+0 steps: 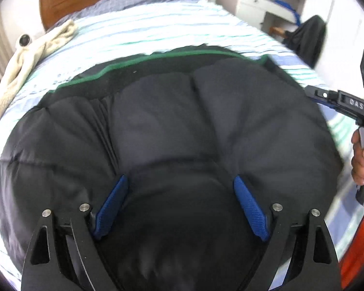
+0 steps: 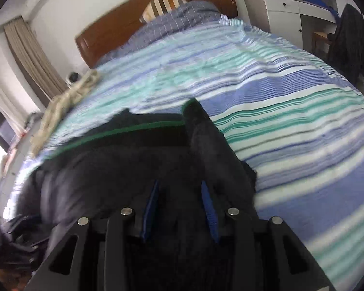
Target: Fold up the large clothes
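A large black padded jacket [image 1: 172, 121] with a green trim line lies spread on the striped bed; it also shows in the right wrist view [image 2: 123, 169]. My left gripper [image 1: 180, 180] is open, its blue pads spread wide just over the jacket's near part. My right gripper [image 2: 179, 186] has its blue pads partly closed with dark jacket fabric between them at the jacket's right edge. The right gripper also shows at the right of the left wrist view [image 1: 312, 92], held by a hand, its fingertips hidden by the jacket.
The bed [image 2: 291, 111] has a blue, green and white striped sheet. A cream towel [image 1: 24, 65] lies at its left edge by a wooden headboard [image 2: 123, 24]. A grey quilt and pillow sit at the head. White cabinets [image 2: 286, 12] and a dark garment on a chair [image 1: 308, 38] stand to the right.
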The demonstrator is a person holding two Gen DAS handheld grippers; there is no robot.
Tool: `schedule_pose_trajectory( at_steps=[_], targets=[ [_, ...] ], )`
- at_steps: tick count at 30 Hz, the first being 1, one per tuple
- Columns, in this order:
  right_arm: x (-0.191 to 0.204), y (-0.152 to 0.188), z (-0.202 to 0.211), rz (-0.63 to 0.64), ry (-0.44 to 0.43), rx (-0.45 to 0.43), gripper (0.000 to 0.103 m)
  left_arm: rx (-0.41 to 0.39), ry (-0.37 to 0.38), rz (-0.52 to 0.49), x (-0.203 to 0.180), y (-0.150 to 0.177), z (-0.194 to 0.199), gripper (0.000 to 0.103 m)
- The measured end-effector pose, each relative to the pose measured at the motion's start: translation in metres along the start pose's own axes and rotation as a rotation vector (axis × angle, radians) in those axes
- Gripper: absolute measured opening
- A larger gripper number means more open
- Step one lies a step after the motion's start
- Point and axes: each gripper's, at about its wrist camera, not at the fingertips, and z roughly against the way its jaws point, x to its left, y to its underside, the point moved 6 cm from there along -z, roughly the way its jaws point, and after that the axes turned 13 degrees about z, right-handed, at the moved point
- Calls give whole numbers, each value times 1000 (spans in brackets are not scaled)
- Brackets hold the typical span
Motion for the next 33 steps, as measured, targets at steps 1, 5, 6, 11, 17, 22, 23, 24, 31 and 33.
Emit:
schedule_pose_trajectory(
  at_steps=[1, 5, 6, 11, 17, 22, 23, 24, 31, 33],
  targets=[
    [5, 8, 17, 16, -14, -19, 37, -10, 4, -6, -1, 7, 4, 89],
    [20, 50, 70, 3, -69, -79, 37, -32, 20, 5, 4, 18, -4, 89],
    [23, 59, 78, -2, -70, -89, 37, -34, 22, 1, 4, 18, -8, 89],
    [27, 127, 113, -104, -54, -100, 37, -34, -7, -19, 7, 15, -14, 89],
    [34, 163, 143, -116, -52, -111, 38, -77, -18, -77, -9, 49, 19, 87],
    [37, 171, 134, -109, -63, -82, 39, -95, -17, -70, -1, 54, 2, 88],
    [36, 171, 132, -120, -63, -78, 39, -95, -20, -74, -1, 54, 3, 88],
    [36, 169, 132, -124, -66, -88, 39, -93, -20, -76, 0, 55, 4, 88],
    [39, 173, 143, -100, -60, -125, 40, -83, -75, -162, -7, 81, 20, 88],
    [39, 176, 134, -105, -69, -107, 41, -93, -106, -186, -10, 85, 15, 89]
  ],
)
